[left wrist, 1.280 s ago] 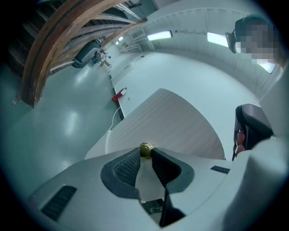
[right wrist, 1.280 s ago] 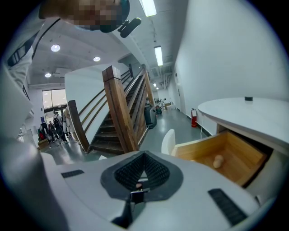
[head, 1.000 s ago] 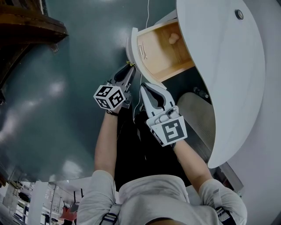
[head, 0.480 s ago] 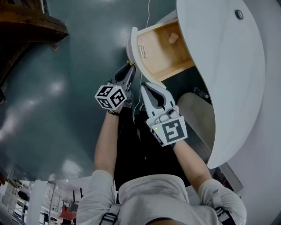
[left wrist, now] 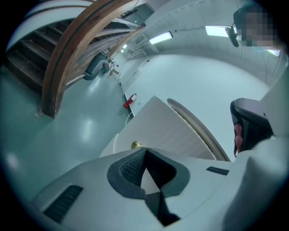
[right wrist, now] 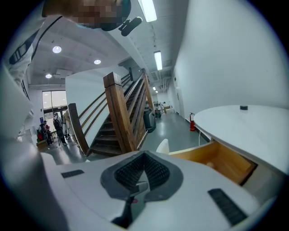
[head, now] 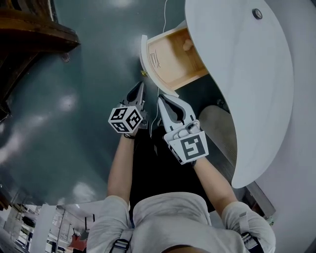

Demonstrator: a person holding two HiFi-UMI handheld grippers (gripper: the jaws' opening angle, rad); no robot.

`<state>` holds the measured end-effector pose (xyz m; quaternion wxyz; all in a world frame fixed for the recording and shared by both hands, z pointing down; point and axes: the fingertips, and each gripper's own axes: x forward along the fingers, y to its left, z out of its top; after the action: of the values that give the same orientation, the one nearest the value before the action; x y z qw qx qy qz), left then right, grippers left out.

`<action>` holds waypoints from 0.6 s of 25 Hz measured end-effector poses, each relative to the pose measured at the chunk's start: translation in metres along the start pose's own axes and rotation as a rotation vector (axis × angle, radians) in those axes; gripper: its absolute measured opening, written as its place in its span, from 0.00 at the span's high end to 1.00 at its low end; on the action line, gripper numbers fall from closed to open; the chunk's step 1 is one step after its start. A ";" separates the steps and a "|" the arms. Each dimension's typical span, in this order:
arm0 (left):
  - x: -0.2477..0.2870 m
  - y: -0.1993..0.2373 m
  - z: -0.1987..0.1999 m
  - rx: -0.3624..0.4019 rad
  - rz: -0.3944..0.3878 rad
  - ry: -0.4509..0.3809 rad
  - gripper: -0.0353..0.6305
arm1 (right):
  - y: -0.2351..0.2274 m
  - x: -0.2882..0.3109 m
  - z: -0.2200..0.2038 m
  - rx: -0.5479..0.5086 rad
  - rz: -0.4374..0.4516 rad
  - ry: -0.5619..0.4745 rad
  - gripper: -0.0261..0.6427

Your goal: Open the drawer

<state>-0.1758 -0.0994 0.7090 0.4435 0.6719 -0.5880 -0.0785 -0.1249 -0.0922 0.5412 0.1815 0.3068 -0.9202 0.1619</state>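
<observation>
The wooden drawer (head: 173, 57) stands pulled out from under the white curved tabletop (head: 247, 74). Its white front panel (head: 143, 52) carries a small brass knob (head: 143, 73). My left gripper (head: 139, 86) sits just short of that knob, apart from it. Its jaws have just been closing and are shut, with nothing between them. In the left gripper view the knob (left wrist: 135, 145) peeks over the closed tips (left wrist: 145, 151), in front of the drawer front (left wrist: 171, 133). My right gripper (head: 162, 100) hangs beside it, shut and empty (right wrist: 143, 155), with the open drawer (right wrist: 216, 160) to its right.
A small round pale object (head: 187, 44) lies inside the drawer. A grey padded seat (head: 217, 128) sits under the table at right. A wooden staircase (head: 29, 29) rises at far left. A thin cable (head: 165, 12) runs across the grey-green floor behind the drawer.
The left gripper has drawn back from the knob and its jaws have gone from parted to shut. Both grippers lifted a little. The drawer stays open.
</observation>
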 end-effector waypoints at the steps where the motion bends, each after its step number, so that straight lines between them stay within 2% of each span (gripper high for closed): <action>1: -0.007 -0.008 0.003 0.018 0.000 -0.004 0.94 | -0.001 -0.005 0.001 -0.001 -0.004 0.002 0.94; 5: -0.031 -0.044 0.021 0.092 -0.002 -0.020 0.94 | -0.002 -0.023 0.010 -0.011 -0.019 0.003 0.94; 15: -0.102 -0.141 0.087 0.306 0.072 -0.093 0.94 | 0.009 -0.078 0.072 -0.038 -0.037 -0.061 0.94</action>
<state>-0.1593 -0.0679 0.5181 0.3108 0.7058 -0.6366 -0.0032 -0.0894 -0.0756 0.4419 0.1620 0.3249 -0.9224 0.1319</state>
